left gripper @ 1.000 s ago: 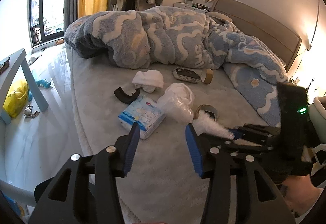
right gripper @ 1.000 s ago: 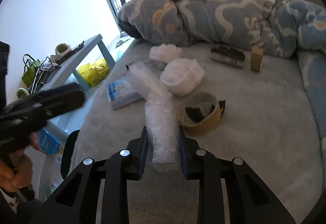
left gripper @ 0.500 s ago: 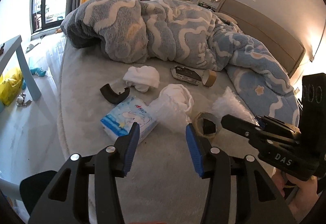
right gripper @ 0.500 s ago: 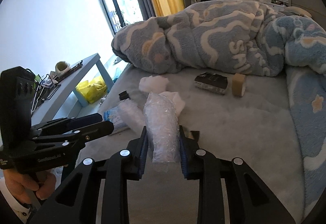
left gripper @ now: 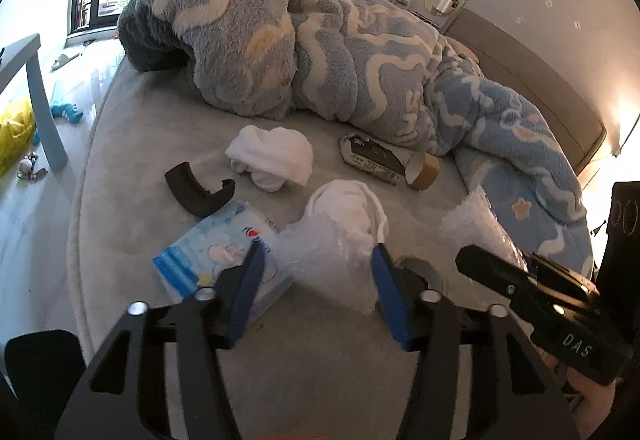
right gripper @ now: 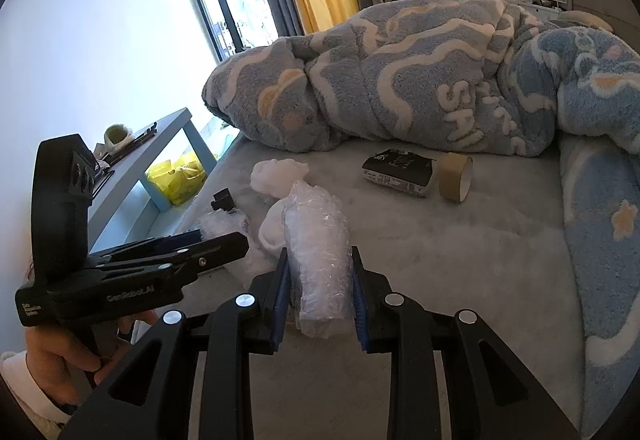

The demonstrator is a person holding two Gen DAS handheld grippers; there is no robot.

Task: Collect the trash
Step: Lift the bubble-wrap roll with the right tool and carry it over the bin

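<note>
Right gripper (right gripper: 318,292) has its blue-padded fingers clamped on a crumpled roll of clear bubble wrap (right gripper: 318,240), lifted off the grey bed sheet (right gripper: 460,260), long axis running forward along the fingers. Left gripper (left gripper: 316,280) has its fingers apart, straddling a second wad of clear plastic film (left gripper: 328,260) that lies on the bed; pads flank it on both sides, no firm press visible. The wad sits dead ahead between the fingers, so the left hand is nearer; closing looks like the next move. Crowding: a white rolled sock (left gripper: 352,208) touching the wad's far side, a blue-and-white tissue pack (left gripper: 216,252) just beside the left finger. Farther off: black curved plastic piece (left gripper: 198,194), another white sock bundle (left gripper: 272,156), black printed packet (left gripper: 372,156), brown tape roll (left gripper: 424,170), blue fleece blanket (left gripper: 320,52).
</note>
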